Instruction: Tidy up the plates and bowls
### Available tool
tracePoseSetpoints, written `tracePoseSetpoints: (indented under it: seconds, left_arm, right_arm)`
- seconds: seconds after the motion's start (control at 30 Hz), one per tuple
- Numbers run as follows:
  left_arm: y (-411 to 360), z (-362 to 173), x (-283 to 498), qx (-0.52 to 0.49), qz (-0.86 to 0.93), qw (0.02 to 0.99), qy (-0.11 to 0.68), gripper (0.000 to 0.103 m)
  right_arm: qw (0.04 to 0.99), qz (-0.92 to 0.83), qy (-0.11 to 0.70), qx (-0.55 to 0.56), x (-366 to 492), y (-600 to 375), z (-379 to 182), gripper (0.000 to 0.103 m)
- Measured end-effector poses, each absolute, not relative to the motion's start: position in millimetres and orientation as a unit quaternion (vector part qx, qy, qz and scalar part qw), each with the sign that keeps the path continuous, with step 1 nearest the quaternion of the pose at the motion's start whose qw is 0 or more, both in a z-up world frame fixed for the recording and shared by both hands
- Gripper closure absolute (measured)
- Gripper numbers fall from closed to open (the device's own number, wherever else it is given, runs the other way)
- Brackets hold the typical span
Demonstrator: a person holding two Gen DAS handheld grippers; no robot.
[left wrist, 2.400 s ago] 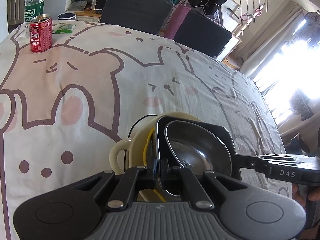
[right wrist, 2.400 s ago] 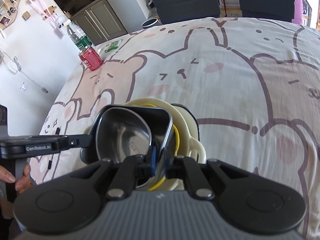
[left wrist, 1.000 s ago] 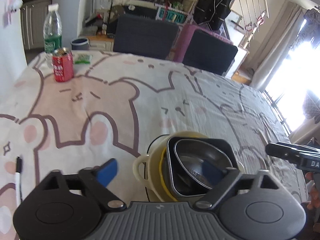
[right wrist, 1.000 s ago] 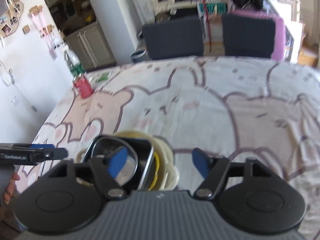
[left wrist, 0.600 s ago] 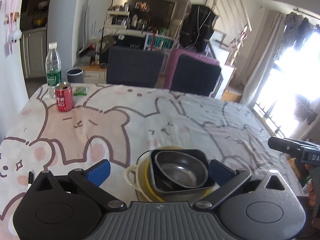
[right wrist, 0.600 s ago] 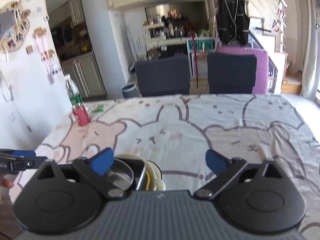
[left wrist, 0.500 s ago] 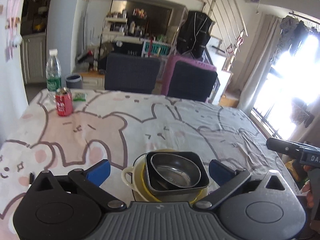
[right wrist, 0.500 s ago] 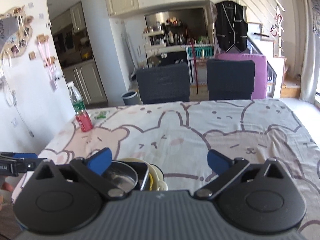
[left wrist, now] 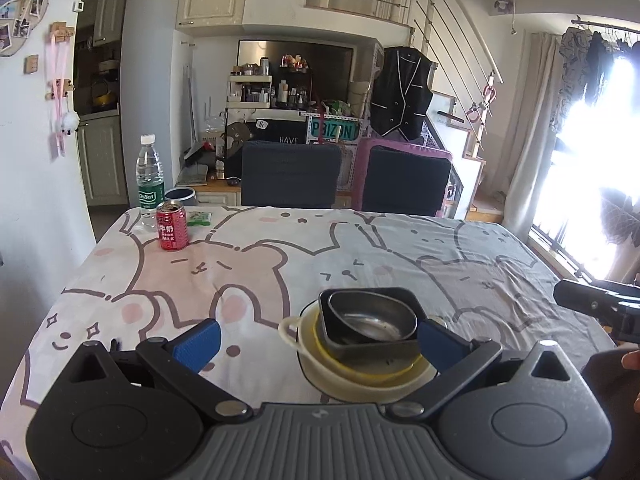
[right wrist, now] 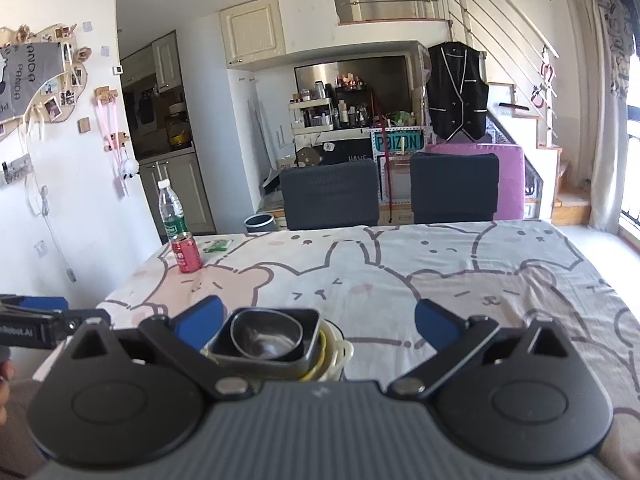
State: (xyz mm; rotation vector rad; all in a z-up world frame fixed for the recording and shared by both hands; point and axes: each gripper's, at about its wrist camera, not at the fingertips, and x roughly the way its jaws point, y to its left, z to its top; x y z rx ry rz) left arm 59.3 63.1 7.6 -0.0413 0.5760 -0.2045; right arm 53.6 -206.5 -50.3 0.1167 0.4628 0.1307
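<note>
Steel bowl (left wrist: 372,316) sits upright, nested in black square dish (left wrist: 370,344).

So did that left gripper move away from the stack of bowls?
Yes. The left gripper pulled back and up: the bowl stack it clamped now sits smaller and lower against the tablecloth, fingers open.

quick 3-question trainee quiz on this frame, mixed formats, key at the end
1. True or false: the left gripper is shut on the metal bowl.
2. Multiple choice: the metal bowl sits in A) the black square dish, B) the red can, C) bare tablecloth.
3. Fill in: beside the red can stands a clear water ____.

Key: 1 false, both the left gripper and the right gripper are open and clear of the stack, which rests on the cream handled dish. 2 A. 3 bottle.
</note>
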Motion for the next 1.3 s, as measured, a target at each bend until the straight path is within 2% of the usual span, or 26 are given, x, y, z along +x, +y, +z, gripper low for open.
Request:
tracePoseSetpoints:
  seconds: [0.6, 1.3]
  left_arm:
    - [58, -26, 24, 0.032, -0.066, 0.959, 0.273, 0.0]
    - [51, -33, 12, 0.059, -0.053, 0.964, 0.254, 0.0]
  right_arm:
    - [0.973, 0.019, 0.227, 0.025, 11, -198, -88, 0.0]
    - [0.976, 0.014, 0.219, 0.007, -4, -199, -95, 0.0]
